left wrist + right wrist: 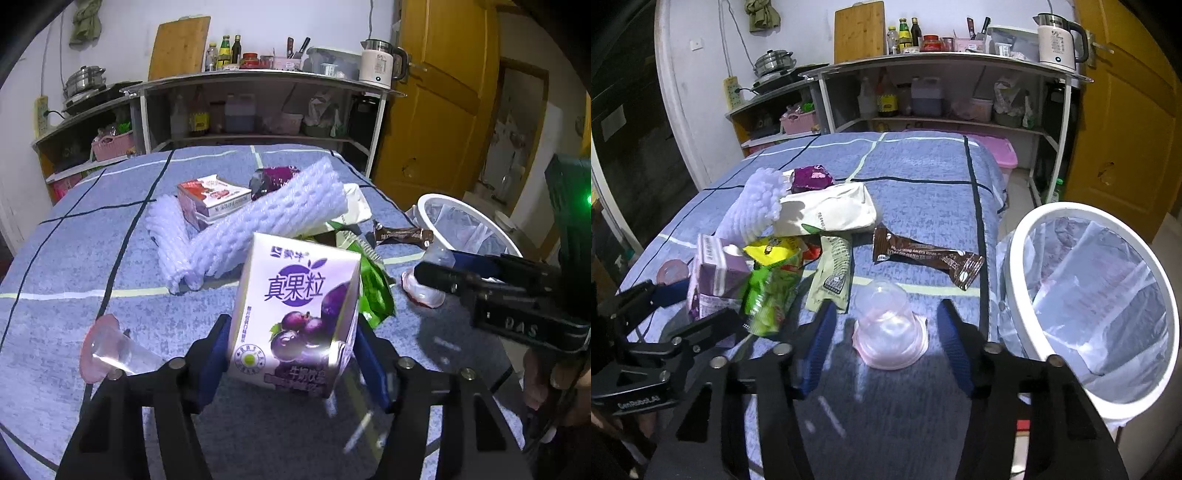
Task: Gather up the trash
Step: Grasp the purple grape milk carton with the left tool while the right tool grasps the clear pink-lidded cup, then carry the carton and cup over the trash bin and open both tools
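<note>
Fingers of the left gripper (291, 354) pinch the purple milk carton (295, 314); right gripper (886, 347) straddles an upturned plastic cup (890, 332), apart. Beyond: green wrapper (768, 295), brown bar wrapper (923, 258), foam sleeves (258, 221) on the blue checked cloth (923, 184). White bin (1093, 306) right; kitchen shelves (942, 62) behind.

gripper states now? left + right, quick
Left gripper: around the purple milk carton, grip not confirmed.
Right gripper: open, straddling the clear plastic cup, not gripping.
</note>
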Available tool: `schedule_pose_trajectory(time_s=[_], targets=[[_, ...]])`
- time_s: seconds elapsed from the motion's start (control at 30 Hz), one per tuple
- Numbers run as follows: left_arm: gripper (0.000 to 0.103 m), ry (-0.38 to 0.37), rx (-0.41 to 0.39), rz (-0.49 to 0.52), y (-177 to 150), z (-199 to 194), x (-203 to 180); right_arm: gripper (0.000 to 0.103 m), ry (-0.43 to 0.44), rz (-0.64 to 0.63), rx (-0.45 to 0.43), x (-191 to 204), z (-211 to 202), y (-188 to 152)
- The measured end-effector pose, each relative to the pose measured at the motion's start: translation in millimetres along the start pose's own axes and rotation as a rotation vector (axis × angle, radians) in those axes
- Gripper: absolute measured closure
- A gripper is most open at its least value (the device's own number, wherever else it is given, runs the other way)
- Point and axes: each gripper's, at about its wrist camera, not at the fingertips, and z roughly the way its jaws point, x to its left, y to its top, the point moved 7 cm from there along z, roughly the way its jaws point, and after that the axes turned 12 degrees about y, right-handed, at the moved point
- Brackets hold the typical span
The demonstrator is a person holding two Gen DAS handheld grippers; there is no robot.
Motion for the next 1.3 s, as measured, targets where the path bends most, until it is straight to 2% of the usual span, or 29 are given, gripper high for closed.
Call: schedule_pose_trajectory(time_s=[0.03, 0.1, 0.37, 0.73, 1.0, 1.3], targets=[[0.041, 0.000, -0.003, 0.000, 0, 0, -1, 0.064, 0.000, 0.001, 0.003, 0, 1, 0], [0.041, -0.001, -0.008, -0.004, 0, -1, -1, 0.069, -0.001, 0.005, 0.008, -1, 2, -1], [0.043, 0.013, -0.043, -0.027, 1, -17, 2, 0.070, 0.001, 0.007, -0.012, -1, -5, 0], [0.044, 0.003, -0.098, -0.035, 15, -51, -6, 0.070, 0.004, 0.018, -0.067, 0, -41, -3], [0.044, -0.076, -0.119, 0.020, 40, -56, -50, 0.070, -0.053, 0.067, -0.112, -35, -75, -4], [0.043, -0.206, -0.103, 0.112, 62, -36, -135, 0.070, -0.145, 0.150, -0.138, -98, -104, -12]])
